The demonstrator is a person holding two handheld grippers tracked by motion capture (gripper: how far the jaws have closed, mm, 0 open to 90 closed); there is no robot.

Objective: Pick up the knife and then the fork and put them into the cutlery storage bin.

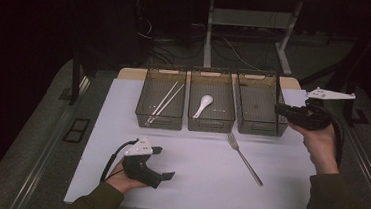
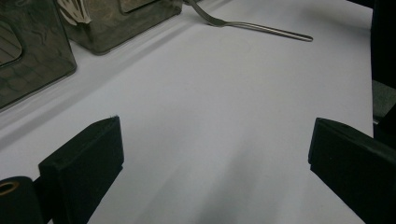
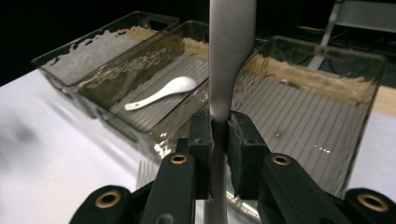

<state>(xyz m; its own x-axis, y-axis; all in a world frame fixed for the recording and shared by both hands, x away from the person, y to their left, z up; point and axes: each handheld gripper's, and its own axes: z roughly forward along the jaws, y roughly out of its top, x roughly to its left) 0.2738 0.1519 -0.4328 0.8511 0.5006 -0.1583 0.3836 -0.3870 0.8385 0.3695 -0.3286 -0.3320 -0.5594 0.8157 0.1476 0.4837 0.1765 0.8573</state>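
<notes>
The right gripper (image 3: 219, 140) pinches a flat metal utensil handle (image 3: 231, 51) between its two black pads. The handle stands straight up between the jaws. Which kind of utensil it is cannot be told, because its other end is hidden. In the high view the right gripper (image 1: 279, 108) is held up at the near right corner of the right bin (image 1: 258, 104), and a dark thin piece stands by its tip there.

That right bin (image 3: 317, 116) is see-through, with thin stripes on its floor. Just left of it is the middle bin (image 1: 212, 101), and a white spoon (image 1: 203, 106) lies inside it. The white spoon (image 3: 161, 93) has its bowl toward the far end. The left bin (image 1: 161, 98) holds two white chopsticks (image 1: 164, 103) lying side by side.

A metal fork (image 1: 244, 158) lies flat on the white table (image 1: 192, 180), just in front of the bins, between the middle and the right one. Its prongs point toward the bins.

The left gripper (image 1: 164, 163) rests on the near left part of the table, well apart from the fork. Its jaws are spread wide with nothing between them. From the left gripper view the fork (image 2: 252, 25) lies far off by the bins.
</notes>
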